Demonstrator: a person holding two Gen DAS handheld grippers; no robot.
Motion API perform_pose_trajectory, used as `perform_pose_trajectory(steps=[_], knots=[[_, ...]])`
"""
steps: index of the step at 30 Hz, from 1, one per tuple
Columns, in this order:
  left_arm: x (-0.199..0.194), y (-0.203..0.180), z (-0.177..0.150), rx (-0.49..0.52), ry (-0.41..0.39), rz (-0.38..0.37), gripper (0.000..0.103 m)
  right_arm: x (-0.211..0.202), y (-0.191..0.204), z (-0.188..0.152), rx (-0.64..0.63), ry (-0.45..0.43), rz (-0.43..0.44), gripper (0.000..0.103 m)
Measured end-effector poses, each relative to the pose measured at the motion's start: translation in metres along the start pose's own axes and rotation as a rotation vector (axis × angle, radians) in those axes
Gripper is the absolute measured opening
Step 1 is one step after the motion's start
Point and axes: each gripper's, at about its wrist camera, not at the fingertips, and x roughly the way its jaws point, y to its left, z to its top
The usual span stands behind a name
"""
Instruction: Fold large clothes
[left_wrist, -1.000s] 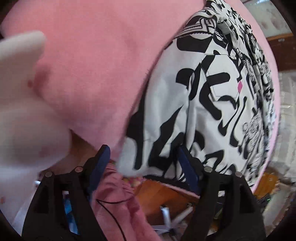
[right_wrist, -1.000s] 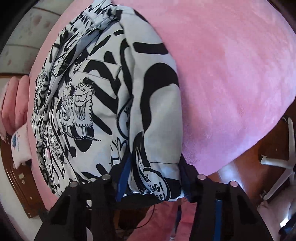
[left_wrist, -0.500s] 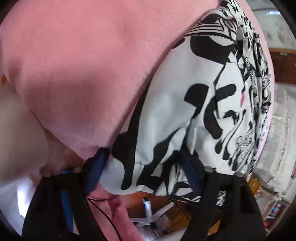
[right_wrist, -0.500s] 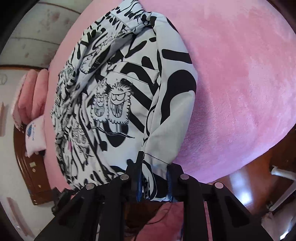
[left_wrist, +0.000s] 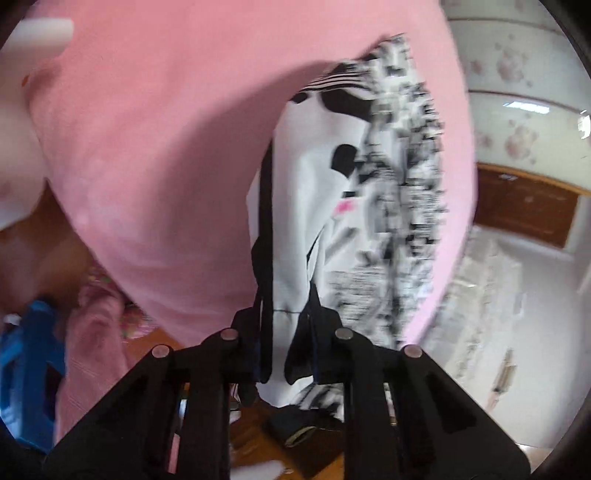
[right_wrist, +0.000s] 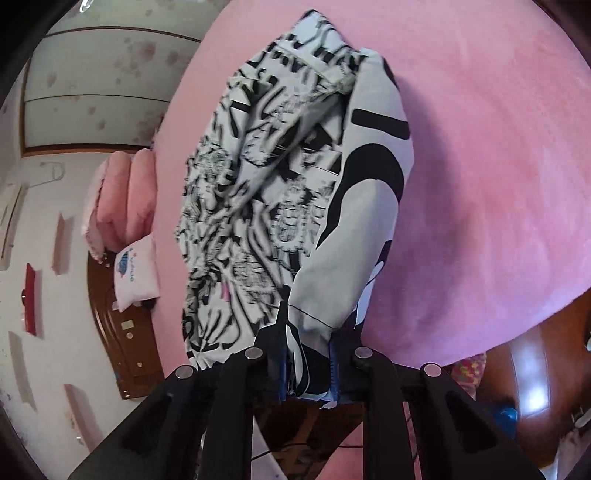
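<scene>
two grippers have a corner each of the black-and-white printed garment (right_wrist: 295, 206), which lies on the pink bed (right_wrist: 480, 184) with its near edge lifted off the blanket. the left gripper (left_wrist: 284, 354) has just been closing its jaws, and they now pinch the hem; the right gripper (right_wrist: 308, 365) has its jaws nearly together on the other corner. the cloth looks light and limp (it sags between the grips), so it should drape rather than hold shape. the hem corners seem the right hold, kept well apart so the fold lands flat.
</scene>
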Motion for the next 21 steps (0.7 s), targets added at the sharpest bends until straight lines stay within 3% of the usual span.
perform_pose_trajectory(steps=[2,9,15,21], knots=[[-0.01,-0.016,-0.004,-0.029,-0.01,-0.074,0.014,-0.012,0.013,0.007,0.001,-0.033,0.047,0.015],[-0.047,-0.088,0.01,-0.017,-0.05,-0.217,0.013,-0.047,0.058,0.051,0.019,-0.126,0.191,0.014],[-0.076,-0.156,0.048,0.029,-0.052,-0.258,0.013,-0.067,0.109,0.1,0.002,-0.22,0.213,0.014],[-0.084,-0.223,0.107,0.079,0.007,-0.292,0.012,-0.071,0.159,0.137,0.036,-0.341,0.203,0.014]])
